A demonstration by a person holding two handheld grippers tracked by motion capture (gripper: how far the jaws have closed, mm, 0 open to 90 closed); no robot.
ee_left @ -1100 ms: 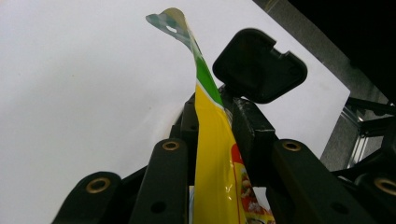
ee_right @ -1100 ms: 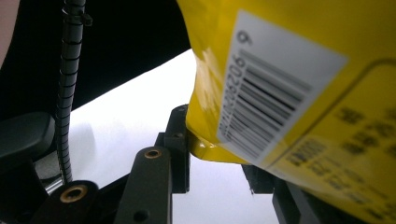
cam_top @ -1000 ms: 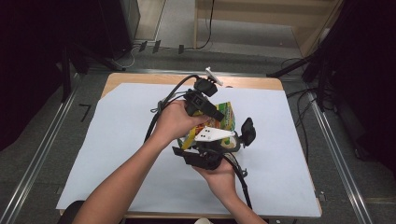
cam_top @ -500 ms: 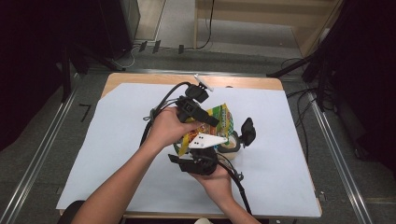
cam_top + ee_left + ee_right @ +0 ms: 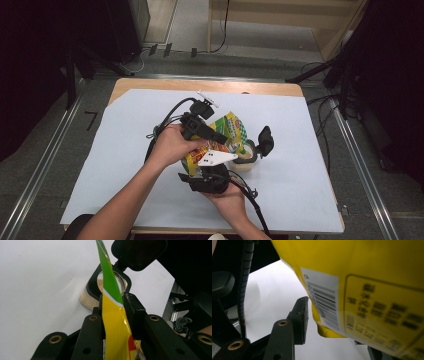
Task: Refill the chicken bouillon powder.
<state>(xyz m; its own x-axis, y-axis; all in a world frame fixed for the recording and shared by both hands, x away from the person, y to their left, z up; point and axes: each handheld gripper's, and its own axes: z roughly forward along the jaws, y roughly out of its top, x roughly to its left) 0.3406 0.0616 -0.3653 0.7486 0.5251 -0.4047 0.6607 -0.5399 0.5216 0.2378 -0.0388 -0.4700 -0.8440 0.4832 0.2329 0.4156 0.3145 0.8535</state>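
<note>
One camera looks forward and down from above the person's side of the white-covered wooden counter [image 5: 300, 200], far enough off to take in its whole top. A second rides on the left black two-jaw tongs [image 5: 113, 315], looking along them at very close range toward a clear glass jar with a black flip lid [image 5: 110, 283] just beyond. A third rides on the right black tongs [image 5: 332, 322], closer still. All three share the yellow and green plastic pouch [image 5: 227, 132].
</note>
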